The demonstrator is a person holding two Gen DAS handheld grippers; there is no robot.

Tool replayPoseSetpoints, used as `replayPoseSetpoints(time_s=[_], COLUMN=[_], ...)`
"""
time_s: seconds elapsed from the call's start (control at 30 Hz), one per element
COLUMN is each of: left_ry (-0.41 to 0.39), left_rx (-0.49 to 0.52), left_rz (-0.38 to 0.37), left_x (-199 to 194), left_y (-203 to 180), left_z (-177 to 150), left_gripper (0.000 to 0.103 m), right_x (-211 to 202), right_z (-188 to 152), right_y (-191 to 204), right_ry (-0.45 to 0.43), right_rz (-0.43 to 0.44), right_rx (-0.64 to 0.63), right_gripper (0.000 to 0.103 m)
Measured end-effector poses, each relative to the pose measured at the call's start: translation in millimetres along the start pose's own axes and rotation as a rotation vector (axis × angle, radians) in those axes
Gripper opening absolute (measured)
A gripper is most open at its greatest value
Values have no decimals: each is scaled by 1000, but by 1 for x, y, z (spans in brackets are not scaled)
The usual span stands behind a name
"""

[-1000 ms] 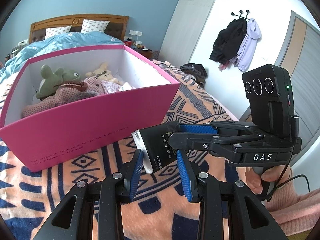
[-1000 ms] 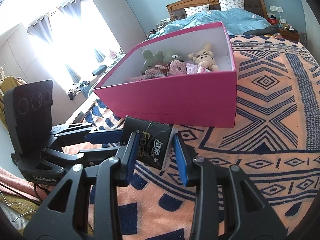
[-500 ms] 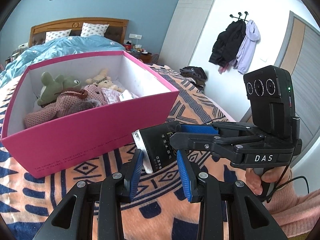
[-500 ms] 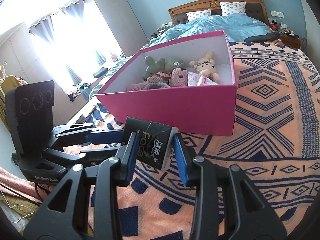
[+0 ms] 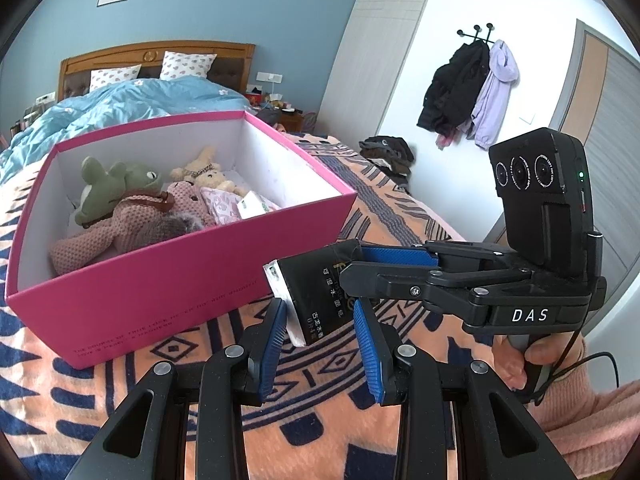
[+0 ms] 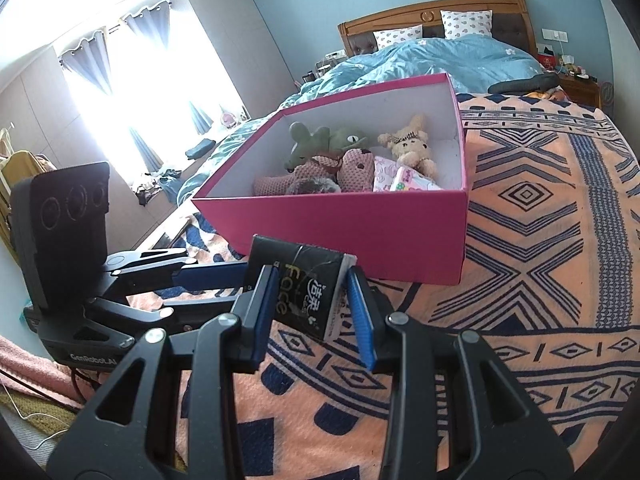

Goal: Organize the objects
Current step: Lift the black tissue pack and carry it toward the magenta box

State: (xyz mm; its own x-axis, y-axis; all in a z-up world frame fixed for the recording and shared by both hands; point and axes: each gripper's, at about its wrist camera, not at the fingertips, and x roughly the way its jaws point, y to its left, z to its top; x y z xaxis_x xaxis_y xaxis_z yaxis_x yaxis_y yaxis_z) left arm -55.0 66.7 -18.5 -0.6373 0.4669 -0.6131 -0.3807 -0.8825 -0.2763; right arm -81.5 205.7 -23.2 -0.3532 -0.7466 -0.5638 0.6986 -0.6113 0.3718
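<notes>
Left wrist view: pink box [image 5: 160,280] far left held soft toys [image 5: 120,208]. Black tissue pack [image 5: 316,292] hung outside it, between left gripper [image 5: 320,344] pads, right gripper [image 5: 360,268] clamping it.

Right wrist view: both grippers gripped the pack, near the box; boxing remained.

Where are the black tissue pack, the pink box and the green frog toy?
black tissue pack [image 6: 308,296], right wrist view, printed front face.
pink box [image 5: 160,280], left wrist view, near outer wall.
green frog toy [image 5: 120,188], left wrist view, its body.

Black hand-held gripper [image 5: 320,316] with blue ribbed pads [image 5: 366,344], pink sleeve [image 5: 592,404].
</notes>
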Motion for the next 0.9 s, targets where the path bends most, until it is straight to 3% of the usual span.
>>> replayPoseSetpoints(time_s=[0.9], left_ry=[-20], left_rx=[12], left_rz=[12], left_x=[-2], left_y=[-1], left_z=[10], left_gripper=[35], right_x=[-4], right_z=[14], right_y=[0], right_ry=[-27], right_rz=[-7], right_rx=[-29], right_gripper=[39])
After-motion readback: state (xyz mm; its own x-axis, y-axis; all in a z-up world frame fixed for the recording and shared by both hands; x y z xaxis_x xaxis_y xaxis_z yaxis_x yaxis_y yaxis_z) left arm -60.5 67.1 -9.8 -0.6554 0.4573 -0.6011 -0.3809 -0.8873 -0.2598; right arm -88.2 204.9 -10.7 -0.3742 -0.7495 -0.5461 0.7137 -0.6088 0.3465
